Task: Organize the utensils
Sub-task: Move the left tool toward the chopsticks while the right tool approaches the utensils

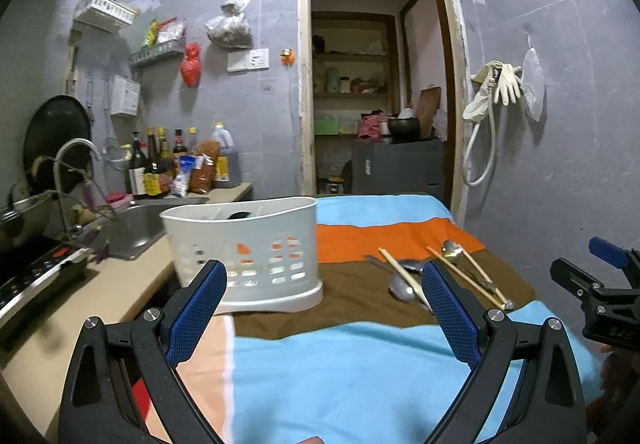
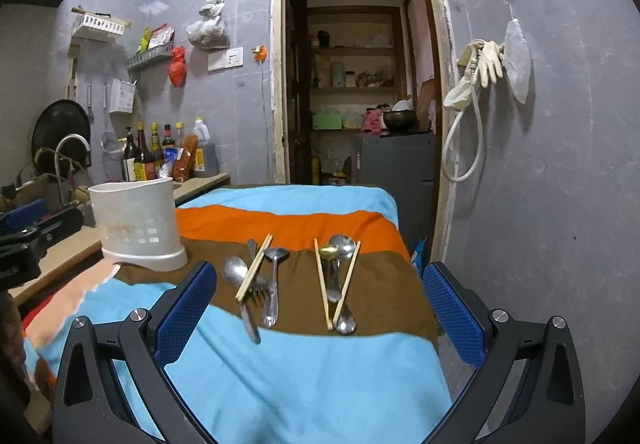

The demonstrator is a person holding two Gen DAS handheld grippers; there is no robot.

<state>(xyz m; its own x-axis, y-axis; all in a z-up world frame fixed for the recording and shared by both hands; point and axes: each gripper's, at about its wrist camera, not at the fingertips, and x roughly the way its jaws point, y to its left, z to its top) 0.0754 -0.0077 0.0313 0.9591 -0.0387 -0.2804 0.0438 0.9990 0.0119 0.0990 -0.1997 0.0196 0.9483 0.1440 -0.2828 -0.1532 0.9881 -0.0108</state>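
Both claws hang wide open and empty above the striped blue, orange and brown cloth (image 2: 304, 372) covering the surface. The left claw (image 1: 324, 308) sits just before the white perforated plastic utensil holder (image 1: 248, 252), which stands upright at the cloth's left edge. The right claw (image 2: 320, 308) faces the utensils lying on the brown stripe: a pair of wooden chopsticks (image 2: 254, 268) across steel spoons (image 2: 274, 284) and a fork, and beside them two more chopsticks (image 2: 348, 284) flanking stacked spoons.

White holder (image 2: 138, 222) — cloth (image 2: 304, 372) striped blue, orange, brown.
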